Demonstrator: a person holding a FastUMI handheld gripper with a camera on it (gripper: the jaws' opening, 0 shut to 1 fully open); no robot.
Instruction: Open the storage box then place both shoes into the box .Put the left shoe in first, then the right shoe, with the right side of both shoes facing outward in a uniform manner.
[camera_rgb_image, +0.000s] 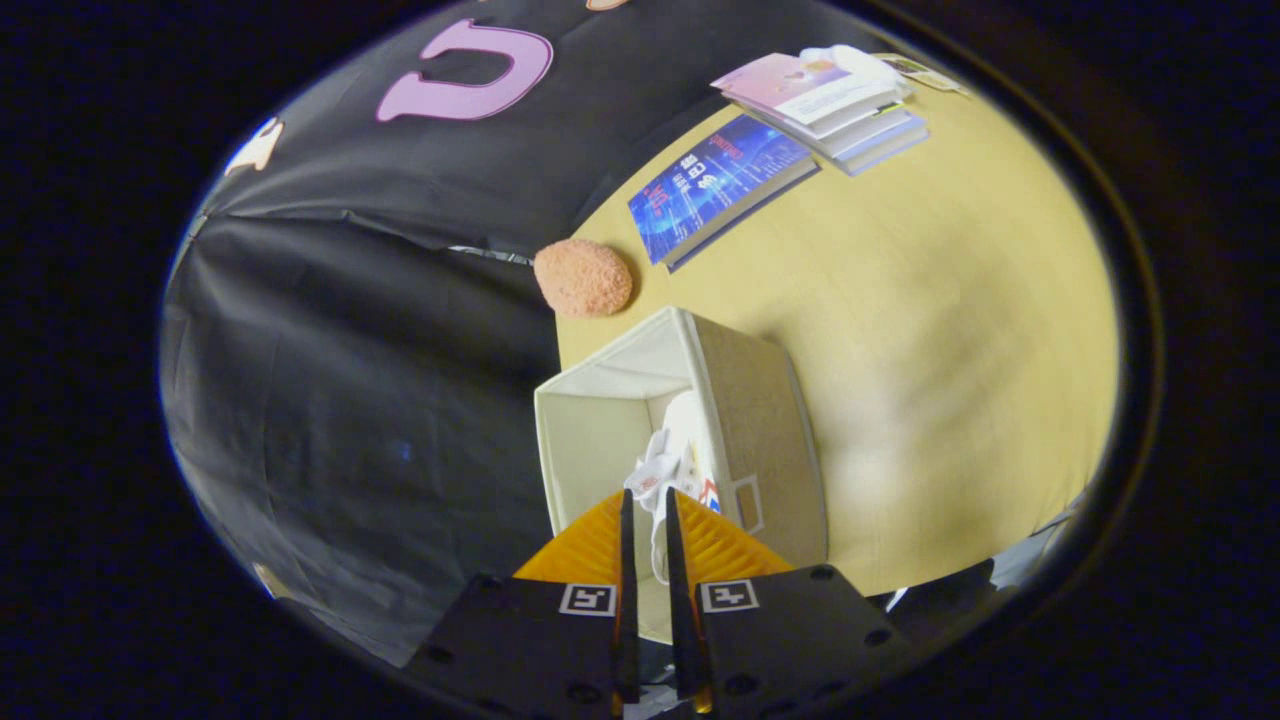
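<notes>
A beige fabric storage box (762, 420) stands open on the yellow table (950, 350), close to the table's edge by the black cloth wall. Inside it, against the wall nearest the table's middle, is a white shoe (686, 432) with red and blue marks on its side. My gripper (647, 495) hangs over the box's mouth. Its fingers are nearly together, with a white part of the shoe's top pinched between them. The shoe's lower part is hidden deep in the box and behind the fingers.
Just beyond the box, an orange fuzzy ball (583, 277) lies at the table's edge. Farther off lie a blue book (715, 185) and a stack of books (825, 95). Bare tabletop spreads out on the box's other side.
</notes>
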